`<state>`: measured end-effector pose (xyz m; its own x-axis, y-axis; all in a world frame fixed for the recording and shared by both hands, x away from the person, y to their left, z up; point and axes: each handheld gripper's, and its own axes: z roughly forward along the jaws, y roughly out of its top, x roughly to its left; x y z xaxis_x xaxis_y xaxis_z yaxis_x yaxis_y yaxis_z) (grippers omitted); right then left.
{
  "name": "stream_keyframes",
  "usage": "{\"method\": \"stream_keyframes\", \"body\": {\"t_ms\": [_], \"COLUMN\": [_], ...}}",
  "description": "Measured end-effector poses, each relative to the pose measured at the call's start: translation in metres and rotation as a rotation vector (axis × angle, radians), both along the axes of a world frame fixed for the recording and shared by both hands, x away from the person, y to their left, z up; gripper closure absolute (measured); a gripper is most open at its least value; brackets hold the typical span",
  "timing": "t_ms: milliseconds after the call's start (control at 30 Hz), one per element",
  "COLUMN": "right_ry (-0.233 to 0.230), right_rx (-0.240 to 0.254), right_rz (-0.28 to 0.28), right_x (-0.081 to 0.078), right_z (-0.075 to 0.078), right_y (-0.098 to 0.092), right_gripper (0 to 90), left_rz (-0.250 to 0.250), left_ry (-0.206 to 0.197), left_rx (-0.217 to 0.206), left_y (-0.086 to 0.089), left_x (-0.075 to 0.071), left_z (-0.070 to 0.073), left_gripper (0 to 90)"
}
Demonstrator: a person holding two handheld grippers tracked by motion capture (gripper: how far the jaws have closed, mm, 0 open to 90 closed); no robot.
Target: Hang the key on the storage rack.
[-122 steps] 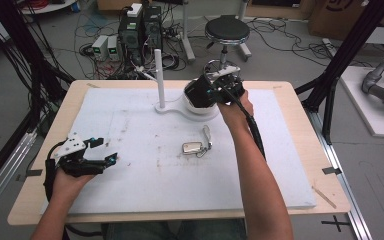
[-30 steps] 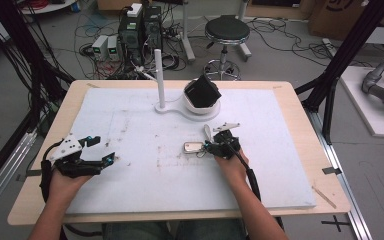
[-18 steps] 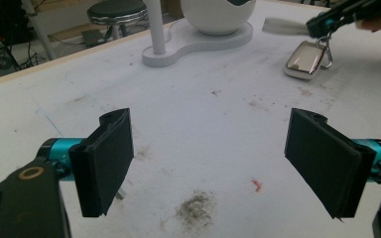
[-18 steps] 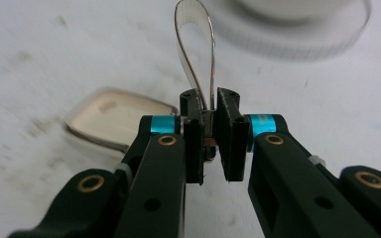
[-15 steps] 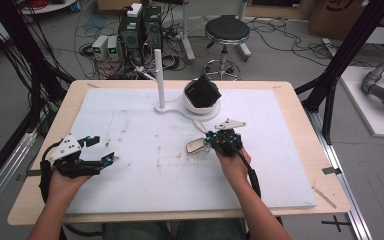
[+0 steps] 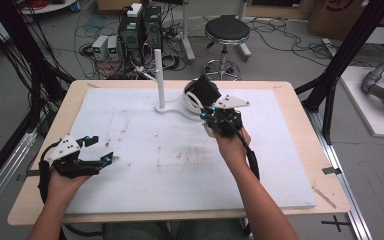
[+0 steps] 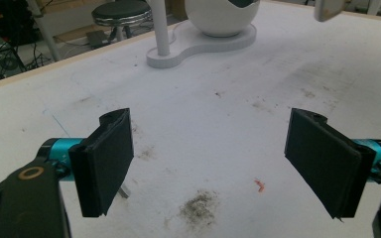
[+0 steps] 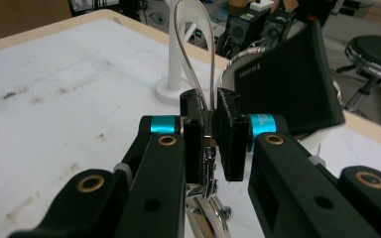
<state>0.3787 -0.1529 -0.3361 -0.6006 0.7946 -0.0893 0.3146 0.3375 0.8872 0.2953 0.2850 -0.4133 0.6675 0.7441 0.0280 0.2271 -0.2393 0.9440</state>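
1. My right gripper (image 8: pixel 208 144) is pinched tight on a shiny watch band (image 8: pixel 194 54), so the loop stands up and can't slip.
2. I hold it up just beside the white stand (image 6: pixel 180 106), maybe to hang it there.
3. My left gripper (image 7: pixel 218 163) is wide open, holding nothing, resting far off on the table (image 6: pixel 145 150)

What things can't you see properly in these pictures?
- The shiny strap held by the right gripper: top cut off by the right gripper view's edge, lower end hidden between the jaws.
- High view: the strap is too small; the gripper hides it.
- Ball-shaped stand: top cut off, left gripper view.
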Motion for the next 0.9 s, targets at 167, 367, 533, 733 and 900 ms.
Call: {"method": "stream_keyframes", "body": {"t_ms": [167,367,533,733,900], "right_ry": [-0.033,-0.075,-0.072,-0.079,-0.080], "right_rx": [-0.002,-0.009,0.013,0.003,0.000], "right_rz": [0.021,0.045,0.053,0.052,0.063], "right_x": [0.008,0.017,0.032,0.050,0.060], "right_z": [0.019,0.037,0.044,0.049,0.048], "right_y": [0.014,0.036,0.053,0.071,0.086], "right_gripper": [83.2,83.2,83.2,83.2,83.2], "left_rz": [-0.003,-0.005,-0.001,0.003,0.004], "left_ry": [-0.002,-0.002,-0.007,-0.007,-0.004], "left_rx": [0.003,0.005,0.007,0.001,-0.004], "left_y": [0.000,-0.001,0.000,0.003,0.004], "left_x": [0.000,0.000,-0.002,-0.002,-0.001], "left_z": [0.000,0.000,0.001,0.001,0.000], "left_gripper": [19.2,19.2,19.2,19.2,19.2]}}
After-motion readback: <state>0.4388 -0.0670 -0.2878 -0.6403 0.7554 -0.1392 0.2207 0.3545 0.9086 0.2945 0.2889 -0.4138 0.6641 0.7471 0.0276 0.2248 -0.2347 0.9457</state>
